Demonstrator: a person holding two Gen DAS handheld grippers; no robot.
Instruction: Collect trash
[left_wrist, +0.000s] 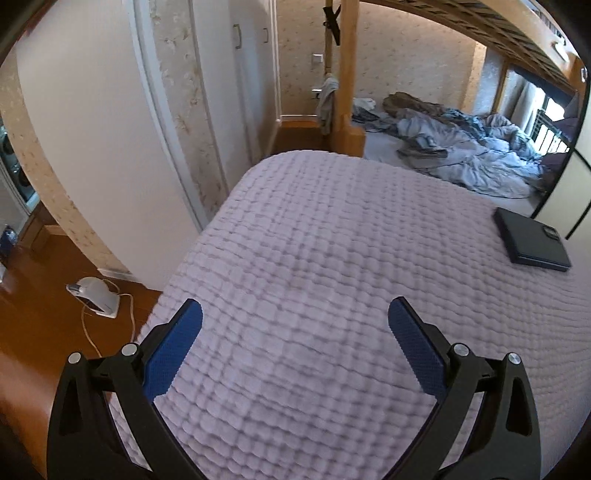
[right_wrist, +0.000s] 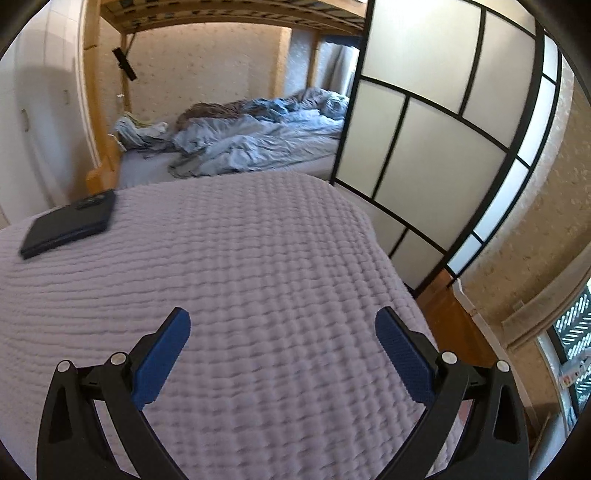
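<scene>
Both the left tool (left_wrist: 295, 314) and right tool (right_wrist: 282, 323) hang spread apart, empty, above the lilac quilted bedspread (left_wrist: 332, 229), where a flat dark case (left_wrist: 532, 240) lies.

Soft daylight, slight motion blur, heavy fisheye bending, dark corners

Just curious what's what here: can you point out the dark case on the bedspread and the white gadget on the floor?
dark case (left_wrist: 532, 240), left wrist view, middle of its top face.
white gadget (left_wrist: 94, 295), left wrist view, its rounded body.
</scene>
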